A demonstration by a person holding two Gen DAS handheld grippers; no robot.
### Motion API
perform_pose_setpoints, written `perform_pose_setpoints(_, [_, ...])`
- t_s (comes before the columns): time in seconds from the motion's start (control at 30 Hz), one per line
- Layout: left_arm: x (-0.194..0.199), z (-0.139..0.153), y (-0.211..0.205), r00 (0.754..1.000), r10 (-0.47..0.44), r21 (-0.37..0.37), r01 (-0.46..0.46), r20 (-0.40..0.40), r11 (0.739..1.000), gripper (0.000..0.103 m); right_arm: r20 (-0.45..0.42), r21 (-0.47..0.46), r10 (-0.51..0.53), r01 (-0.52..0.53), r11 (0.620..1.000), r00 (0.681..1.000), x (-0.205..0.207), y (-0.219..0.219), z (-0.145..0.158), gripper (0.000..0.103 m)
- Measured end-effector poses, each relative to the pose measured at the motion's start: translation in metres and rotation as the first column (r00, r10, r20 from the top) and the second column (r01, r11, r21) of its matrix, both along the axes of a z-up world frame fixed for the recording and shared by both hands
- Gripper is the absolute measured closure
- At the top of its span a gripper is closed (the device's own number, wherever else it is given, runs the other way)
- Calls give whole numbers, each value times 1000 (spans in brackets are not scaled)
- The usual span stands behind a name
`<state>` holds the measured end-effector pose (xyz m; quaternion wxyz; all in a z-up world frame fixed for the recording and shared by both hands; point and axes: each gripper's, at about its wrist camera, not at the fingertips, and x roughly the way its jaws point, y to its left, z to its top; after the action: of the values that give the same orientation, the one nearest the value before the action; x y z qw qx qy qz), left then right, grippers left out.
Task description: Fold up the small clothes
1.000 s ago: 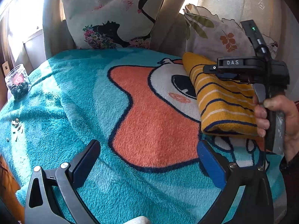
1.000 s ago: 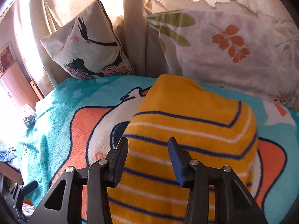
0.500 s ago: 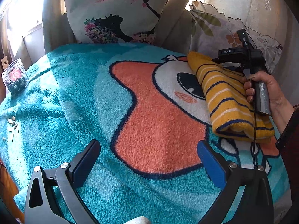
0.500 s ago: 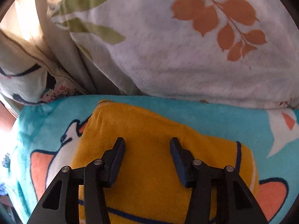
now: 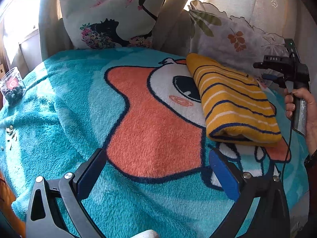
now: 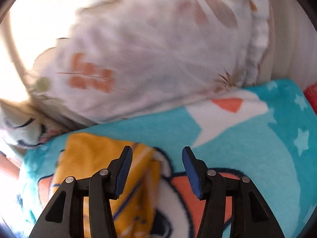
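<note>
1. The folded yellow garment, with navy and white stripes, lies on the teal cartoon blanket toward its right side, its far end close to the leaf-print pillow.
2. The left tongs hover over the near part of the blanket with their blue-padded fingers wide apart and nothing between them; they are well apart from the garment.
3. The right tongs stand apart too, holding nothing. In their own view, which is blurred, the garment sits below and to the left, behind the left finger, while the gap between the fingers shows only blanket.
4. From the left wrist view, the right tongs are held by the person's hand just beside the garment's right edge, off the cloth.
5. A second pillow, printed with a woman's silhouette and flowers, leans at the head of the blanket.
6. A small clear jar with dark contents rests at the blanket's left edge, and a few small pale bits lie scattered nearer the camera.
</note>
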<state>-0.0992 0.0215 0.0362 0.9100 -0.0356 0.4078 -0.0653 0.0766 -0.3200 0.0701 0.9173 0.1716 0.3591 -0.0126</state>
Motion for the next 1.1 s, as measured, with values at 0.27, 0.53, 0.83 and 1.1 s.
perform_pose_setpoints(0.27, [-21, 18, -4, 999, 4, 21, -5, 41, 1000, 0, -51, 226, 141, -126, 966, 989, 10, 17, -37, 49])
perform_pose_setpoints(0.53, [-18, 12, -8, 1000, -2, 17, 1, 15, 1000, 0, -65, 221, -69, 81, 972, 996, -43, -50, -45, 34])
perform_pose_setpoints(0.83, [-24, 6, -26, 999, -35, 56, 36, -4, 998, 0, 46, -161, 167, -158, 974, 985, -101, 65, -10, 34])
perform_pose_setpoints(1.1, [-26, 7, -18, 1000, -3, 71, 4, -6, 997, 0, -30, -386, 273, -263, 884, 962, -113, 142, -49, 34])
